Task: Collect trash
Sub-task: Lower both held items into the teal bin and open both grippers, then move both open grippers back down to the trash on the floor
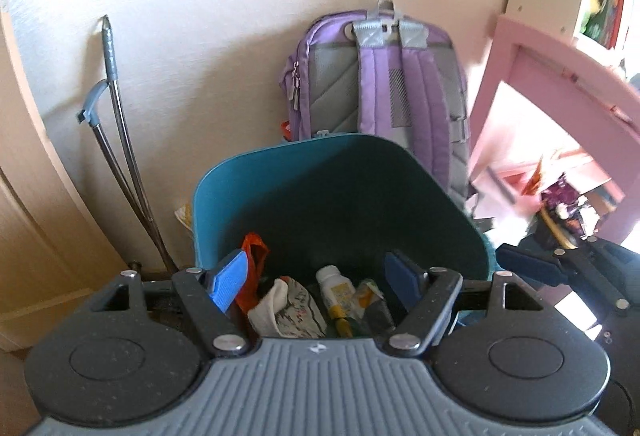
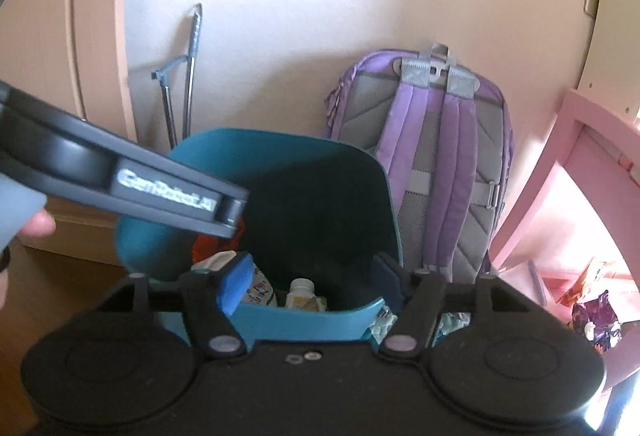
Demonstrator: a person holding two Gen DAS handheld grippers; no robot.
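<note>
Trash (image 1: 304,306) sits inside teal bin (image 1: 248,172) w/ purple backpack (image 1: 376,76) right behind: light, crumply wrappers, small bottle; pinch at folds. Left gripper (image 1: 316,278), right gripper (image 2: 310,282) over bin, both wide open, empty.

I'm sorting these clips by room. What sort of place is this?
Probably a child's bedroom at home: a purple backpack leans against the wall beside pink furniture, with a teal trash bin on the floor near a door.
</note>
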